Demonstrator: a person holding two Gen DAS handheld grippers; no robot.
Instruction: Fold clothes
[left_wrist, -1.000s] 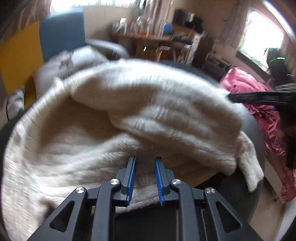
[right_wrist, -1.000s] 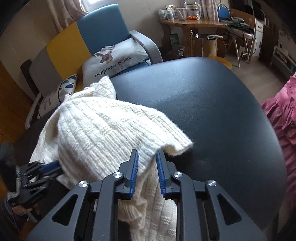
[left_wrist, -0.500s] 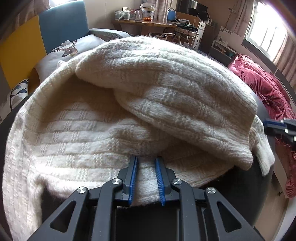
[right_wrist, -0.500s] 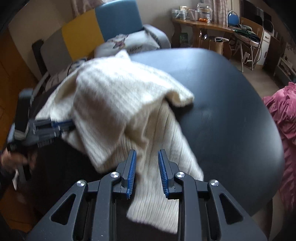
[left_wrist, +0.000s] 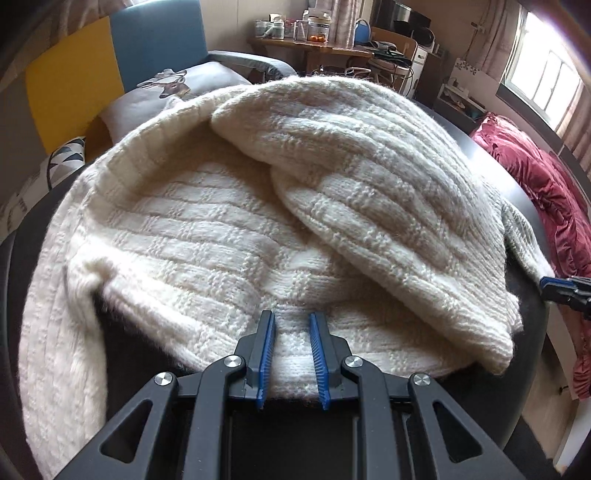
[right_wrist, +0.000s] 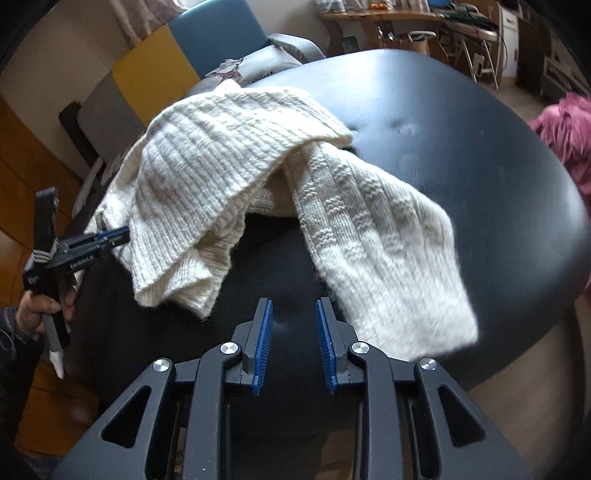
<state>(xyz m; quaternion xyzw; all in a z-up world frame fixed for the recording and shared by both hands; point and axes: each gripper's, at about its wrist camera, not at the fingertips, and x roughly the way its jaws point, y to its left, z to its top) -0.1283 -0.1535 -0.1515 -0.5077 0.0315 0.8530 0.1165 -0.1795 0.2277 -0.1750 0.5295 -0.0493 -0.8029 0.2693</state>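
A cream knit sweater (left_wrist: 229, 236) lies bunched on a round black table (right_wrist: 461, 129). Its upper layer is folded over, and one sleeve (right_wrist: 376, 236) trails toward the table's near edge. My left gripper (left_wrist: 291, 321) has the sweater's hem between its blue pads and is shut on it. In the right wrist view the left gripper (right_wrist: 123, 233) meets the sweater's left edge, with a person's hand (right_wrist: 40, 306) on its handle. My right gripper (right_wrist: 293, 306) stands open over bare table just left of the sleeve's end. It also shows at the right edge of the left wrist view (left_wrist: 550, 286).
A sofa with a yellow and blue back (right_wrist: 207, 40) and a deer-print cushion (left_wrist: 170, 85) stands behind the table. A wooden desk (left_wrist: 314, 48) with jars is at the back. Red-pink bedding (left_wrist: 546, 192) lies to the right, under a window.
My right gripper let go of the sleeve and drew back toward the near edge; the sleeve now lies flat on the table. The left gripper kept the hem and shifted with it.
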